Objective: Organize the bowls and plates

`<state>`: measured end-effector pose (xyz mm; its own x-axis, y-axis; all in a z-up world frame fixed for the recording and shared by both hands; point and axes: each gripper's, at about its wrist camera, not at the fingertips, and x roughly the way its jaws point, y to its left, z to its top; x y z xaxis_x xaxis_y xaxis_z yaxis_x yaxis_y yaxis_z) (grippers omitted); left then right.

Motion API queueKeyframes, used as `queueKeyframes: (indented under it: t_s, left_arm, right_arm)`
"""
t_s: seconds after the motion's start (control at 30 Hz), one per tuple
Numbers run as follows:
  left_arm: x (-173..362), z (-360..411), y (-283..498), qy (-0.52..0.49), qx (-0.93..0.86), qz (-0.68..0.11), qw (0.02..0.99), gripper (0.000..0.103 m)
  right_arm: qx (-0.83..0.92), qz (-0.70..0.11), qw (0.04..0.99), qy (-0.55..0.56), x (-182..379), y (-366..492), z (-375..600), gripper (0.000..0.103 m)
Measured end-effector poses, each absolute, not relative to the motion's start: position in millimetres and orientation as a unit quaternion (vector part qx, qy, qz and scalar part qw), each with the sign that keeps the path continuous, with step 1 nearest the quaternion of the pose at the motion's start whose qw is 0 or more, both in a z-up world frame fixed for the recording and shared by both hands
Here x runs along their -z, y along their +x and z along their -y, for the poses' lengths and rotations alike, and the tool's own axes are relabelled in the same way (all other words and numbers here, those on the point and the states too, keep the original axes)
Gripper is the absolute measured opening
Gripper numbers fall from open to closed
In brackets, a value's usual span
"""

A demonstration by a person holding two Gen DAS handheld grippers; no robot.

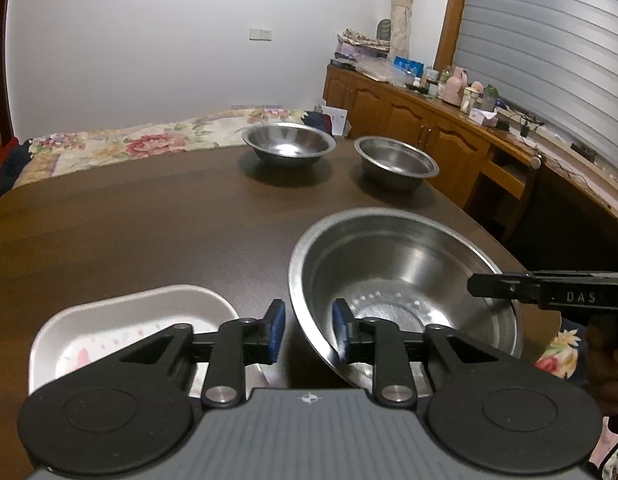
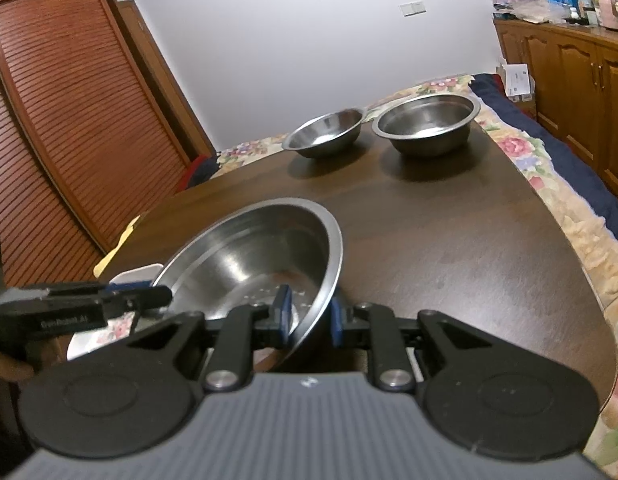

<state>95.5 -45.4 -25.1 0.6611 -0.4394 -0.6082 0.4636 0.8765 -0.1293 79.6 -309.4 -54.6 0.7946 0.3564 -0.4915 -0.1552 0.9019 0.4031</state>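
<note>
A large steel bowl hangs tilted over the near end of the dark wooden table. My left gripper straddles its left rim: one blue pad lies inside the bowl, the other stands apart from the outer wall, so it is open. My right gripper is shut on the opposite rim of the bowl. A white plate with a floral print lies under my left gripper. Two smaller steel bowls stand side by side at the far end.
A bed with a floral cover lies beyond the table and along its right side. Wooden cabinets topped with bottles line the right wall. A louvred wooden door stands at the left.
</note>
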Motion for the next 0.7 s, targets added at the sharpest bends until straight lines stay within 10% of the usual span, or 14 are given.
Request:
queueKeyframes:
  t_s: [0.7]
  left_arm:
    - [-31,59,115,0.059,0.243,-0.266,0.931,0.039]
  right_arm:
    - [-0.123,-0.226,0.96,0.113,1,92,326,0.024]
